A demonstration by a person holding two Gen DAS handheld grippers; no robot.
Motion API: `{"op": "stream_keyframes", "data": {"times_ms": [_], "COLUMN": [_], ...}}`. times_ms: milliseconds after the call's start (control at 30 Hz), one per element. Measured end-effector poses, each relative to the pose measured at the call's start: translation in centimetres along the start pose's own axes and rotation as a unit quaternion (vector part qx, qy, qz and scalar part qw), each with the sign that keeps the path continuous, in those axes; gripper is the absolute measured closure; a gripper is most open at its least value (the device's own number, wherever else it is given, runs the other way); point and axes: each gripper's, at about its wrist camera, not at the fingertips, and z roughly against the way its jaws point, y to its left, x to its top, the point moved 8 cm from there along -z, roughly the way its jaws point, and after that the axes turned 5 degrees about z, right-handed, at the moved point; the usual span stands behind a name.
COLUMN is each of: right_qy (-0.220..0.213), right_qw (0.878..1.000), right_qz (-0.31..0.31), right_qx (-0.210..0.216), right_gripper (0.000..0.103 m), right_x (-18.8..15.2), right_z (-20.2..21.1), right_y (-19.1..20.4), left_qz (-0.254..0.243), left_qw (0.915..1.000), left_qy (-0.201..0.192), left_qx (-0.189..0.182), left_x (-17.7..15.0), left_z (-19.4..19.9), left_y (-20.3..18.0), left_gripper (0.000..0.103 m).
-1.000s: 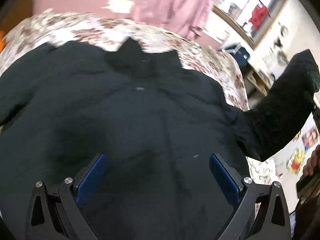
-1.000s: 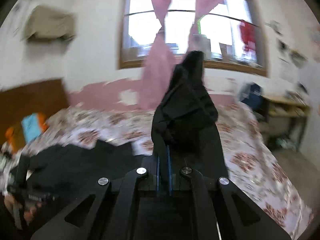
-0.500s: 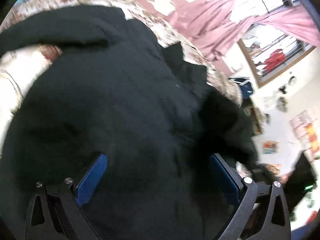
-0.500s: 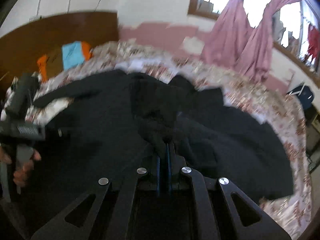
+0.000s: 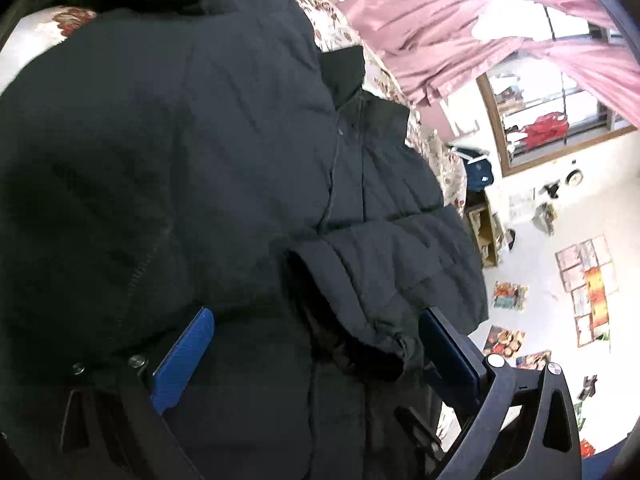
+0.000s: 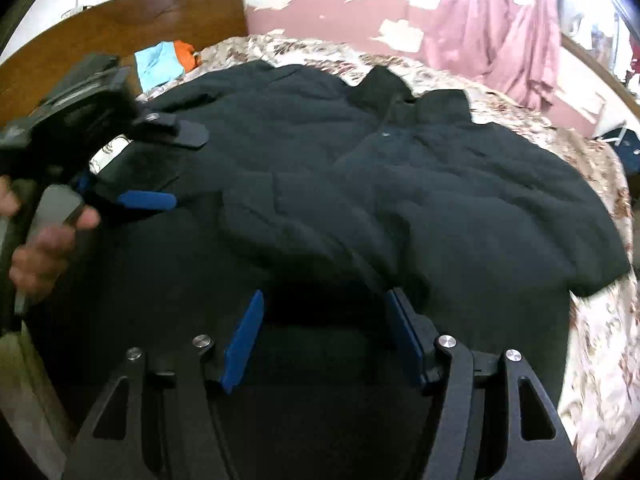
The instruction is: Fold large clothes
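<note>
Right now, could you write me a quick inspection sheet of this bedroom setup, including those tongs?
Surface: bed with floral bedspread.
Job's things: dark padded jacket spread flat, right sleeve folded across its front.
Clutter: blue and orange cloth by the wooden headboard.
Grippers: right tongs have just been opening, nothing pinched; left tongs open over the jacket, sleeve cuff between the jaws but not pinched.
Cables: nothing seen.
Surroundings: pink curtains, window, pictures on the wall.
</note>
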Motion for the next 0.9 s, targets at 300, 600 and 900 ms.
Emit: {"op": "stream_keyframes", "data": {"times_ms": [300,600,900], "right_qy": [-0.024,-0.016,-0.024], "right_qw": [0.994,0.987,0.983], "right_qz": [-0.095,-0.13,-0.141], "right_qx": [-0.045,-0.088,-0.113], "right_gripper": [0.042,0.042,0.042], "right_x": [-5.9,-7.6,-8.1], "right_z": [4.3,5.3,6.1], "right_y": [-6.1,-10.3,-12.3], "left_qz": [-0.013,0.002,-0.065], "left_qw": [0.9984,0.9816,0.9638], "left_qy": [0.015,-0.015,-0.105], "left_qx": [0.053,0.191,0.236], "left_x": [-3.4,-2.2,0.5], "left_z": [-2.6,-4.0,0.3], "left_y": [-1.9,-1.9,-5.7], "left_gripper": [0.0,0.074,0.098]}}
